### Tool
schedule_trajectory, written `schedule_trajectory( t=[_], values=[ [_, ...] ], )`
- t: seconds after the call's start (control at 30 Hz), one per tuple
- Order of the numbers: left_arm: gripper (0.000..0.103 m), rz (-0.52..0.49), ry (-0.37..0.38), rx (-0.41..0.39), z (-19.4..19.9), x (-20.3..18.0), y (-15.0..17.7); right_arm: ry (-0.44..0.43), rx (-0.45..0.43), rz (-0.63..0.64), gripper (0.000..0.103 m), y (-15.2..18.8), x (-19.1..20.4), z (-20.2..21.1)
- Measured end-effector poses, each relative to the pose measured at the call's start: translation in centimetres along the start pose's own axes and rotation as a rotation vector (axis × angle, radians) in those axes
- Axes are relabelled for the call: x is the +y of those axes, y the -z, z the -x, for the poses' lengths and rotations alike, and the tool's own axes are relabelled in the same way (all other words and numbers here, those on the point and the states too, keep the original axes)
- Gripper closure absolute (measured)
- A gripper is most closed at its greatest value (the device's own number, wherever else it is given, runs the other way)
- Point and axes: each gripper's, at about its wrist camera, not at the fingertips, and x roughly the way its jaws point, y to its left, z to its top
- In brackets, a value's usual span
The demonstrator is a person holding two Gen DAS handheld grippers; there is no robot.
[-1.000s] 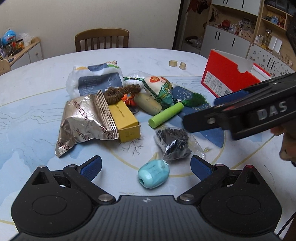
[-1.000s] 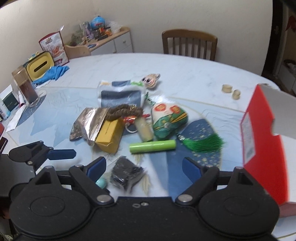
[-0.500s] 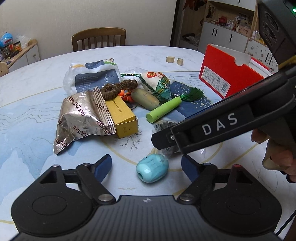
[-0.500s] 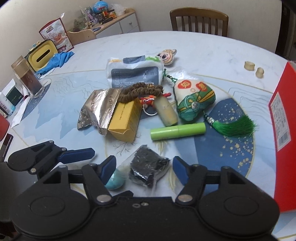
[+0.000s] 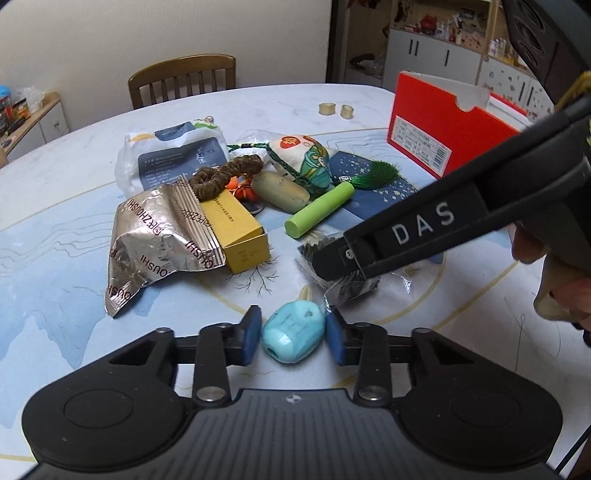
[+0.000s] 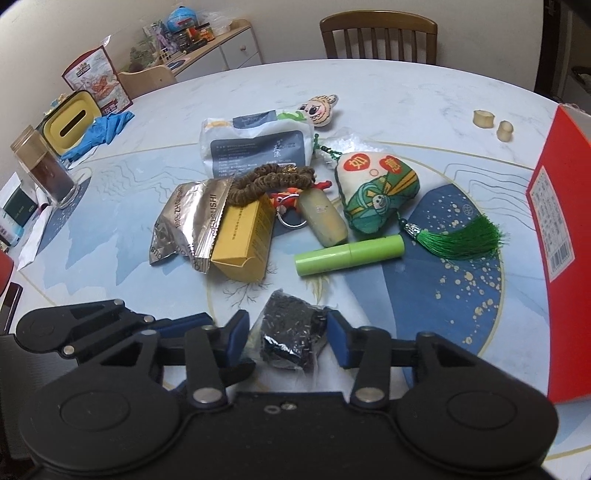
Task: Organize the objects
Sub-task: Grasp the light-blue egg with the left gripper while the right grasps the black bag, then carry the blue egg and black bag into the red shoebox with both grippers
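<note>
My left gripper [image 5: 291,338] has its blue pads on both sides of a turquoise bead-like object [image 5: 293,336] lying on the table; the right pad touches it, the left pad stands a sliver off. My right gripper [image 6: 286,334] has its pads around a clear bag of black bits [image 6: 288,338], touching its edges. In the left wrist view the right gripper's body [image 5: 424,229] lies over that bag [image 5: 351,286]. Behind lies a pile: green tube [image 6: 349,250], yellow box [image 6: 245,236], foil packet [image 6: 188,221], embroidered pouch with green tassel [image 6: 378,194].
A red box [image 5: 443,125] stands at the right of the table, also in the right wrist view [image 6: 565,229]. A white pouch [image 6: 255,147], brown bead string [image 6: 269,181], beige stone [image 6: 323,218] and two small wooden rings [image 6: 493,123] lie behind. A chair [image 6: 378,35] stands beyond the table.
Both grippers came down and forward and their jaws narrowed: the left around the turquoise object, the right around the bag of black bits.
</note>
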Motion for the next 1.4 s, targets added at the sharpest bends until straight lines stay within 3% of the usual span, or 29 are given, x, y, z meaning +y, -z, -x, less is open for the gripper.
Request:
schedule_trajectory(
  t=[0.17, 0.53, 1.03, 1.4],
  values=[
    [0.067, 0.005, 0.016, 0.004, 0.4, 0.2, 0.1, 0.015, -0.007, -0.041, 0.072, 0.0, -0.3, 0.7],
    [0.067, 0.047, 0.049, -0.024, 3.1, 1.3, -1.1, 0.054, -0.077, -0.114, 0.074, 0.5, -0.7, 4.4],
    [0.067, -0.005, 0.153, -0.087, 8.4, 0.1, -5.8, 0.119, -0.197, -0.157, 0.074, 0.2, -1.1, 13.5],
    [0.067, -0.064, 0.216, -0.126, 10.1, -3.0, -10.0, 0.196, -0.266, -0.198, 0.074, 0.9, -4.1, 18.9]
  ],
)
